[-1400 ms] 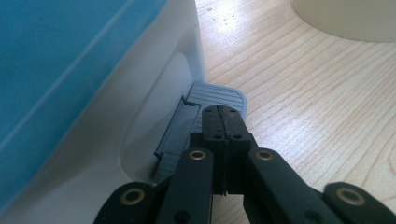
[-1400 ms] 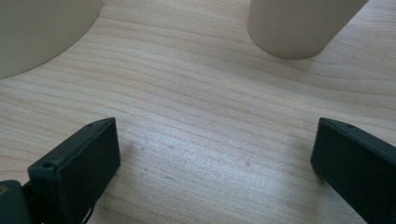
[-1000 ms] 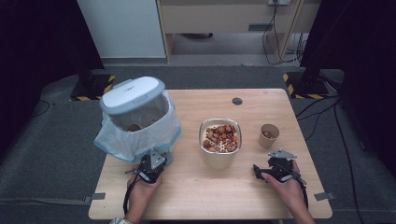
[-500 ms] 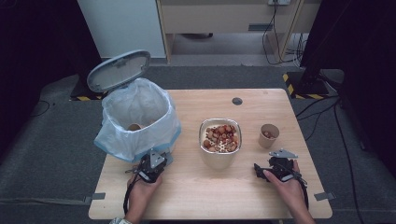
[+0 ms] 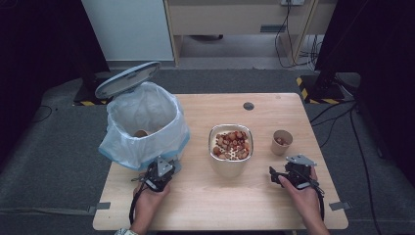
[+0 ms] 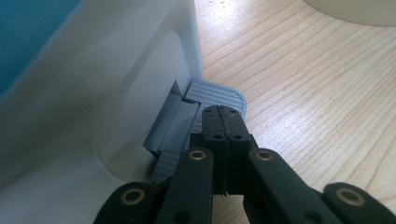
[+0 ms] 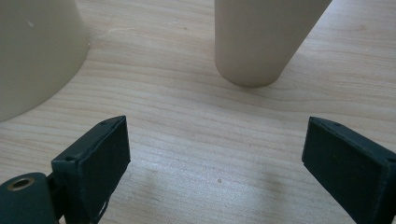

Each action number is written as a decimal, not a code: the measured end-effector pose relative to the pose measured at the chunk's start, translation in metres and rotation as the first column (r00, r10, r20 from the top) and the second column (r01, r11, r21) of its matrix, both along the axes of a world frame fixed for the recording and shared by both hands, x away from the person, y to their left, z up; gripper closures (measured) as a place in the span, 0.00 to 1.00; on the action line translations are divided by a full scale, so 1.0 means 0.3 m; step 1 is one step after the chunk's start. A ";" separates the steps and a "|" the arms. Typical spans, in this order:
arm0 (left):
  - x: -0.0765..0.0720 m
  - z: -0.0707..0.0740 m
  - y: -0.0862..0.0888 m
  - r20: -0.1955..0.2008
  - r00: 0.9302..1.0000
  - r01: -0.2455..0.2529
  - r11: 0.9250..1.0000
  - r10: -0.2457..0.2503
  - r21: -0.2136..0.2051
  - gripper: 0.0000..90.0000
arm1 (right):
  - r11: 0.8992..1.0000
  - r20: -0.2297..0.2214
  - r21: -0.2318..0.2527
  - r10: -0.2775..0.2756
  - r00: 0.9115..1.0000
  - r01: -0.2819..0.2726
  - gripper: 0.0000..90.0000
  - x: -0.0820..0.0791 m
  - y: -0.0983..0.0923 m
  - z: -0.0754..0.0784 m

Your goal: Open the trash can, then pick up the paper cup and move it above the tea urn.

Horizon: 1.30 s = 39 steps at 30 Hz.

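Note:
A white pedal bin (image 5: 144, 127) lined with a pale blue bag stands at the table's left, its lid (image 5: 128, 79) swung up and back. My left gripper (image 5: 163, 167) is shut, its closed tips (image 6: 224, 123) resting down on the bin's grey pedal (image 6: 219, 91). At the right, my right gripper (image 5: 274, 175) is open just above the wood; its jaws have just been closing a little, with nothing between them (image 7: 215, 140). A small tan cup (image 7: 261, 37) stands just beyond them.
A metal bowl (image 5: 230, 169) full of reddish-brown pieces sits mid-table, left of the cup (image 5: 279, 148), and its side (image 7: 32, 51) appears in the right gripper view. A round black grommet (image 5: 248, 105) marks the table's (image 5: 220, 205) far side. Something brown lies inside the bin.
The bin's lid has swung from closed to fully raised. Both hands have stayed where they were.

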<state>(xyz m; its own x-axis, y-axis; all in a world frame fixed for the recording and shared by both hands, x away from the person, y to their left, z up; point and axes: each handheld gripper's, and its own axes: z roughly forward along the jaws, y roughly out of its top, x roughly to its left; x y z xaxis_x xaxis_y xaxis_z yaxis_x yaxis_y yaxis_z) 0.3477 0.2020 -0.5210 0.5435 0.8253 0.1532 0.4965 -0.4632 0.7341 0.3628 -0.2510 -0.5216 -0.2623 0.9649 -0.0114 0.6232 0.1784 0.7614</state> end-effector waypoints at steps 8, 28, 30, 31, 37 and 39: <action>0.000 0.000 -0.001 0.001 1.000 -0.001 1.000 0.001 0.003 0.99 | 1.000 0.045 0.004 -0.023 0.999 0.023 0.07 0.019 -0.004 0.073; 0.000 0.000 0.000 0.000 1.000 -0.001 1.000 0.001 -0.001 1.00 | 0.998 0.068 0.042 -0.059 0.996 0.056 0.12 0.147 -0.026 0.084; 0.000 0.000 -0.001 0.001 1.000 -0.001 1.000 0.001 0.001 0.99 | 0.998 0.070 0.033 -0.056 0.996 0.054 0.12 0.163 -0.022 0.086; -0.001 0.000 -0.001 0.001 1.000 -0.002 1.000 0.002 0.001 0.99 | 0.998 0.072 0.029 -0.059 0.996 0.057 0.12 0.171 -0.020 0.086; 0.000 0.000 -0.001 0.000 1.000 -0.001 1.000 0.001 -0.002 1.00 | 0.997 0.074 0.029 -0.073 0.995 0.071 0.15 0.213 -0.025 0.057; 0.000 0.000 0.000 0.000 1.000 -0.001 1.000 0.001 -0.002 1.00 | 0.997 0.083 0.036 -0.078 0.993 0.075 0.17 0.226 -0.028 0.049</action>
<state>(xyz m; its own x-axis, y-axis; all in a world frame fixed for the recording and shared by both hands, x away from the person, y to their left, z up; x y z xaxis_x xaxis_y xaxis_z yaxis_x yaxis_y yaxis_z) 0.3476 0.2018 -0.5211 0.5423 0.8263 0.1518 0.4969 -0.4612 0.7351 0.4307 -0.2595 -0.5068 -0.1870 0.9824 0.0018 0.5671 0.1064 0.8168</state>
